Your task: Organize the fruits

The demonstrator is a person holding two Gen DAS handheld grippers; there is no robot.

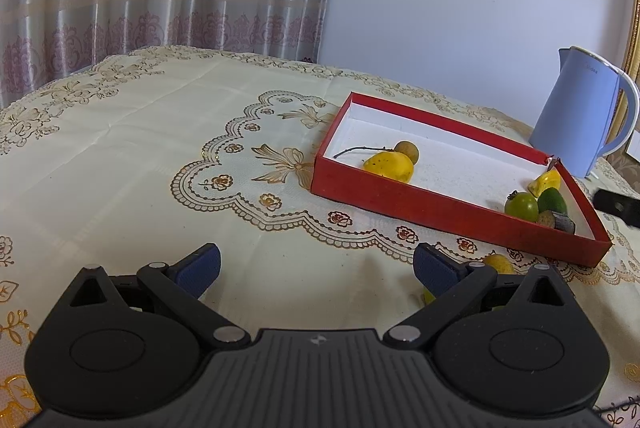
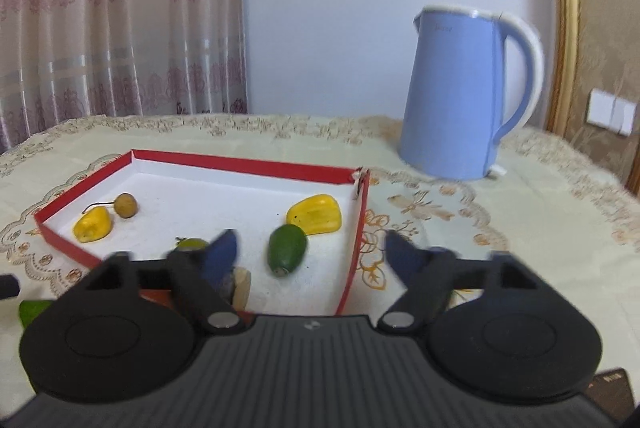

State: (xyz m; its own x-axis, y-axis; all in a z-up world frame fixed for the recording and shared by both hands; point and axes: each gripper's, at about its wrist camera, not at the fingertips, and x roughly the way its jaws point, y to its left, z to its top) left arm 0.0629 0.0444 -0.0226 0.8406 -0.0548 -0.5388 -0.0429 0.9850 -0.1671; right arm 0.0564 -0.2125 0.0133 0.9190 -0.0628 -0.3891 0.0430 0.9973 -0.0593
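Note:
A red box [image 1: 420,206] with a white inside lies on the tablecloth; it also shows in the right wrist view [image 2: 352,264]. In it are a yellow fruit [image 1: 389,166] with a brown round fruit [image 1: 407,151], and at the other end a yellow piece [image 2: 316,215], a green oval fruit [image 2: 287,254] and a round green fruit [image 1: 521,206]. A yellow fruit [image 1: 498,263] lies on the cloth outside the box, behind my left gripper's right finger. My left gripper [image 1: 316,268] is open and empty. My right gripper [image 2: 310,256] is open and empty over the box's near corner.
A blue kettle [image 2: 460,96] stands behind the box at the right; it also shows in the left wrist view [image 1: 580,116]. A green fruit [image 2: 34,310] lies on the cloth left of the right gripper. Curtains and a wall stand behind the table.

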